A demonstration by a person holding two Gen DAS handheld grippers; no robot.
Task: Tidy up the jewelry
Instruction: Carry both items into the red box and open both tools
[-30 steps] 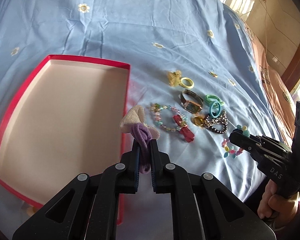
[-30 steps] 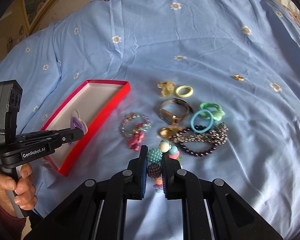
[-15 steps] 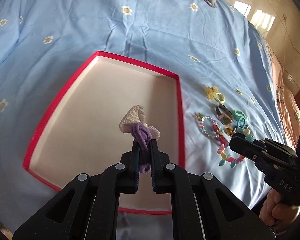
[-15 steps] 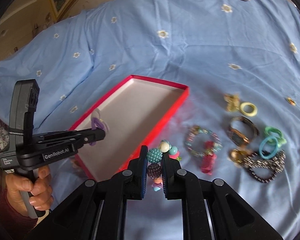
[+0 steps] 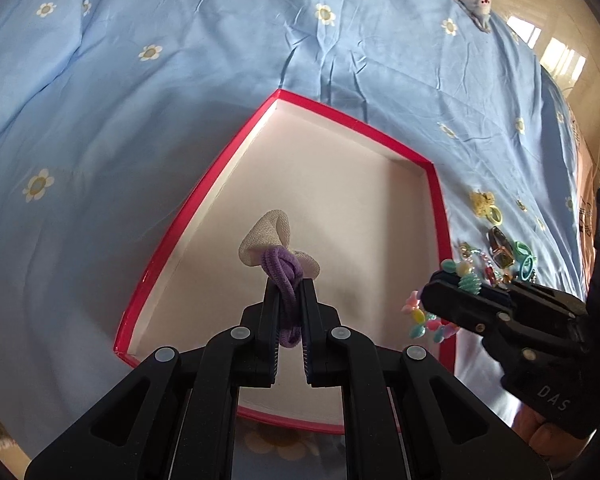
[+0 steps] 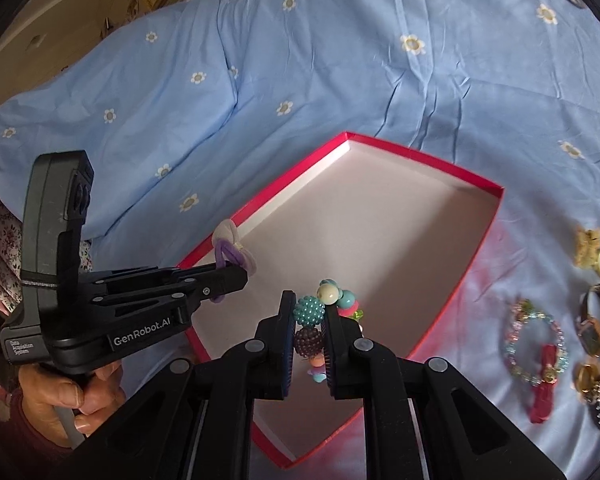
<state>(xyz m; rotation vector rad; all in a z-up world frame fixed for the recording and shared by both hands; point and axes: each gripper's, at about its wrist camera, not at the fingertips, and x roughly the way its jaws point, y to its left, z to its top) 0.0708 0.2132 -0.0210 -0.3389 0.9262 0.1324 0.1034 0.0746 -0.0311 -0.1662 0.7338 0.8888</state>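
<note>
Directly ahead of the left gripper, in the left wrist view, its jaws are clamped on a purple hair tie with a cream bow, which hangs above the pale floor of the red-rimmed box. To the right of the tool, the right gripper carries a multicoloured bead bracelet near the box's right wall. Beyond that wall, the remaining jewelry lies on the blue floral bedsheet, including a wristwatch and a yellow ring.

Between the right gripper's fingers, in the right wrist view, the jaws are narrowed onto the bracelet's teal and dark berry beads, with the loose strand dangling over the box floor. To the left of the tool, the left gripper holds the hair tie over the box's left rim.

Risk assessment:
- Both tools are close together over the box; simultaneous release may cause contact between them.
- The hair tie sits near the rim and may drop outside.
- The strand may snag on a finger at release
</note>
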